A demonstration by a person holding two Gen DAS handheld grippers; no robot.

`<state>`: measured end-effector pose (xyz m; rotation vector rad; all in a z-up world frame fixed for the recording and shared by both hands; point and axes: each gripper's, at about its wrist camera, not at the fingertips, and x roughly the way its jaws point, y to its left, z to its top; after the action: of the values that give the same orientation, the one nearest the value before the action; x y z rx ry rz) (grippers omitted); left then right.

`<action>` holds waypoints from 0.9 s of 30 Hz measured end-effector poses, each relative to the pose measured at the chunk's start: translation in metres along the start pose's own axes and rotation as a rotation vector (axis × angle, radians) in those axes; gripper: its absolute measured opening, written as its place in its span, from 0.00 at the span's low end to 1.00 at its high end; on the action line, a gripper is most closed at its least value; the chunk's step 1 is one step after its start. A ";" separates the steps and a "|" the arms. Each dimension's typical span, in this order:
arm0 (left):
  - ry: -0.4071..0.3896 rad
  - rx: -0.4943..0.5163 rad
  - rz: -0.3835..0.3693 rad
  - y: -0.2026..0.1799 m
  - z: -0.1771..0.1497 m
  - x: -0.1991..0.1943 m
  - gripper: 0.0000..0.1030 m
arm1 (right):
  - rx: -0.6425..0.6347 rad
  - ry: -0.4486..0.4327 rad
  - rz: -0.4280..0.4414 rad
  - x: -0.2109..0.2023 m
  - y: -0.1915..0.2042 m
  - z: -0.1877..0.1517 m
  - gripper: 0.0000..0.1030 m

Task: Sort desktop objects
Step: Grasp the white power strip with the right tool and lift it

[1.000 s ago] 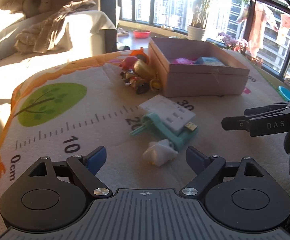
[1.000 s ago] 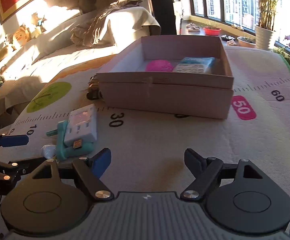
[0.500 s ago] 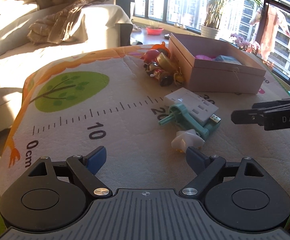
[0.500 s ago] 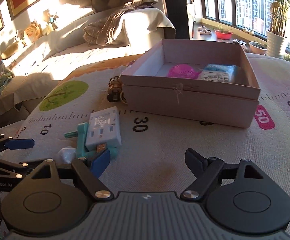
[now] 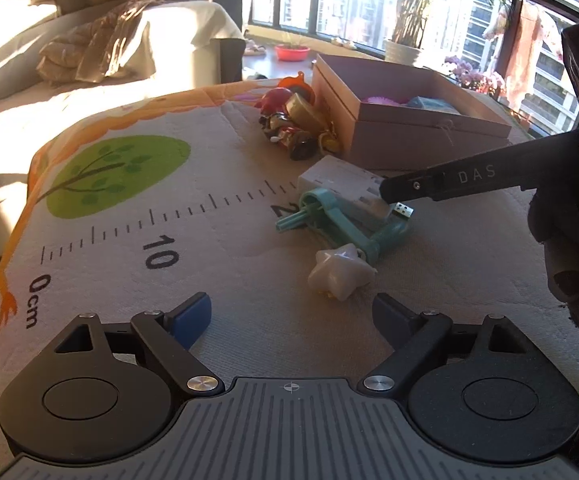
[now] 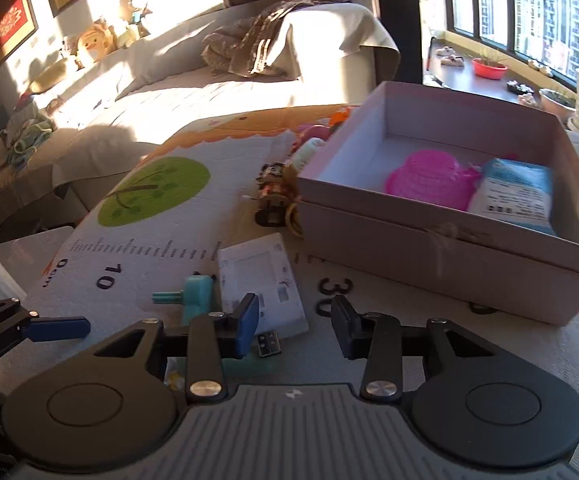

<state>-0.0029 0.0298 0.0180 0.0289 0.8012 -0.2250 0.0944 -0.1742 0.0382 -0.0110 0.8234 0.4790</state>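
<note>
White hub (image 6: 259, 286) sits on a teal clamp (image 5: 345, 224); right tongs (image 6: 295, 330) have moved over it, narrower but empty, left tongs (image 5: 291, 314) wide.

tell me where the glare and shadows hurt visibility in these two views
Left wrist view: the windows are blown out, low sun washes the bed, the star toy is lit but soft. Right wrist view: strong sun patches on the bedding, the box front wall and the white adapter sit in dim shade; straight edges bow toward the frame edges in both.
</note>
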 end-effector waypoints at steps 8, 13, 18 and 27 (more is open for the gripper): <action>-0.004 0.027 -0.027 -0.020 0.011 0.019 0.87 | -0.033 -0.033 0.011 -0.011 -0.008 -0.005 0.43; -0.002 0.044 -0.007 -0.022 0.012 0.022 0.86 | -0.185 -0.004 0.027 0.016 0.020 0.007 0.57; 0.000 0.032 -0.002 -0.016 0.011 0.023 0.86 | -0.246 0.022 0.021 0.036 0.032 0.012 0.49; -0.008 0.020 -0.005 -0.009 0.016 0.027 0.86 | -0.114 0.023 -0.056 -0.009 -0.006 -0.022 0.46</action>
<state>0.0248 0.0142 0.0098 0.0444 0.7907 -0.2374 0.0761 -0.1877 0.0283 -0.1446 0.8158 0.4735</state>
